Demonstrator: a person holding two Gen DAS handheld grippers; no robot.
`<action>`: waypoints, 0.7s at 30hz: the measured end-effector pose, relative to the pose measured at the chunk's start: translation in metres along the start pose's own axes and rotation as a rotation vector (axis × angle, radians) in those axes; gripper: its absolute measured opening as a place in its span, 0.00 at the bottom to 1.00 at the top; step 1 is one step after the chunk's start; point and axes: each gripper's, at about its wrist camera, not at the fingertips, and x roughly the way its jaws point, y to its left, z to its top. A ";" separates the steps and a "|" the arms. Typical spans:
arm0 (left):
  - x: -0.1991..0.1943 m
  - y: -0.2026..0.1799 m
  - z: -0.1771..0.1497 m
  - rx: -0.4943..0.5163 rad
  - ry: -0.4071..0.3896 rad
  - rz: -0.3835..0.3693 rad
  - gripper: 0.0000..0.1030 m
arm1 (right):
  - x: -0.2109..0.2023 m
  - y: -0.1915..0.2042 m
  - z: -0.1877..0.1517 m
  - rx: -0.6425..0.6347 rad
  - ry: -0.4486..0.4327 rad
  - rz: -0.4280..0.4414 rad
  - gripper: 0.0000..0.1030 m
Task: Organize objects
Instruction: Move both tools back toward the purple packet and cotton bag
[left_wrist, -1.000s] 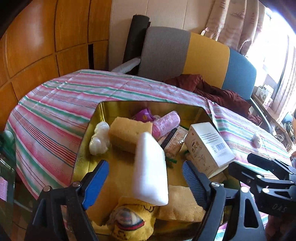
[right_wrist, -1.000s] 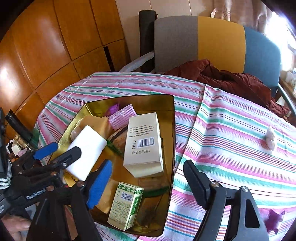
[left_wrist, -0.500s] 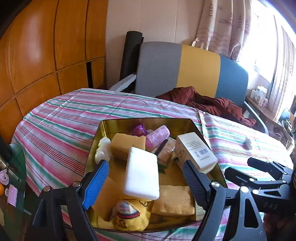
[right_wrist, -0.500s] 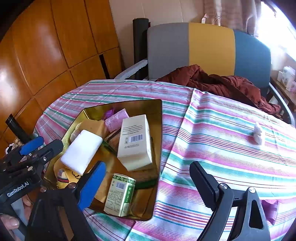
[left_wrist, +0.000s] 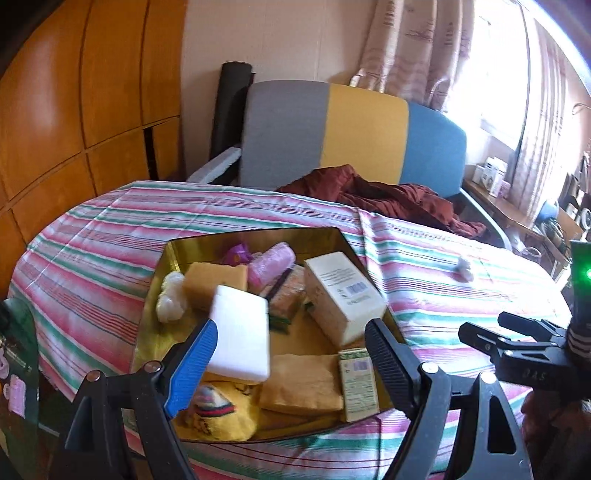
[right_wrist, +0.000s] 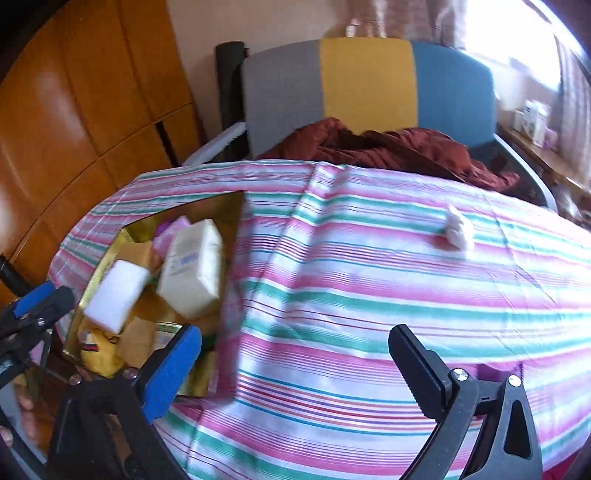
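Observation:
A gold tray (left_wrist: 173, 251) (right_wrist: 236, 201) sits on the striped tablecloth (left_wrist: 92, 240) (right_wrist: 369, 280). It holds a white foam block (left_wrist: 240, 339) (right_wrist: 118, 293), a cream box (left_wrist: 341, 295) (right_wrist: 192, 267), a small green box (left_wrist: 358, 380), yellow sponges (left_wrist: 214, 280), a pink roll (left_wrist: 269, 262) and a yellow toy (left_wrist: 218, 410). A small white object (left_wrist: 463, 266) (right_wrist: 458, 230) lies alone on the cloth to the right. My left gripper (left_wrist: 291, 354) is open and empty above the tray's near edge. My right gripper (right_wrist: 295, 365) is open and empty over bare cloth right of the tray.
A grey, yellow and blue chair (left_wrist: 351, 136) (right_wrist: 369, 81) stands behind the table with a dark red cloth (left_wrist: 376, 195) (right_wrist: 388, 147) on its seat. Wooden panels (left_wrist: 74, 110) lie to the left. A cluttered shelf (left_wrist: 491, 177) stands by the window on the right.
Both grippers have pulled back and up from the tray. The right gripper has swung right, so the tray has slid to its left edge and the lone white object sits nearer centre.

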 end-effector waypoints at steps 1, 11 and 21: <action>0.001 -0.003 0.001 0.004 0.000 -0.006 0.81 | 0.000 -0.007 -0.001 0.011 0.002 -0.009 1.00; 0.002 -0.029 0.000 0.058 0.017 -0.067 0.81 | -0.012 -0.082 -0.007 0.111 0.011 -0.136 1.00; 0.012 -0.057 0.000 0.100 0.070 -0.144 0.81 | -0.029 -0.167 0.000 0.228 0.051 -0.216 1.00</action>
